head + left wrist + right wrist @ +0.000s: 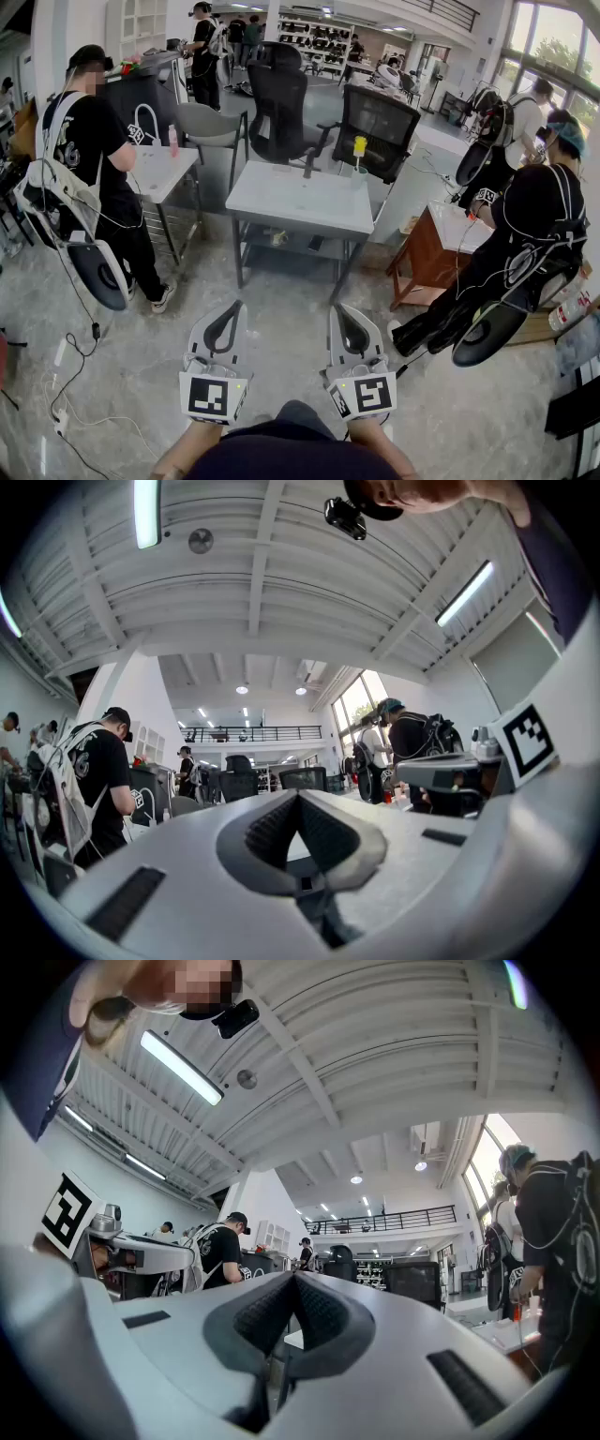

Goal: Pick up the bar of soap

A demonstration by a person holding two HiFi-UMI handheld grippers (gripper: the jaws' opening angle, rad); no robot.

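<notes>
Our left claw (232, 309) and right claw (339, 311) are both pressed together, with nothing in them. The surface (300, 202) lies ahead of them, well apart. We make out no bar of soap there, only a small yellow thing (359, 146) at its far edge, more ahead of the right claw.

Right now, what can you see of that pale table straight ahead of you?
The table has a pale, smooth, roughly square top on thin dark legs, with a lower shelf holding a few small items. It stands level on the grey floor. What looks like a yellow-topped bottle stands upright at its far right corner.
</notes>
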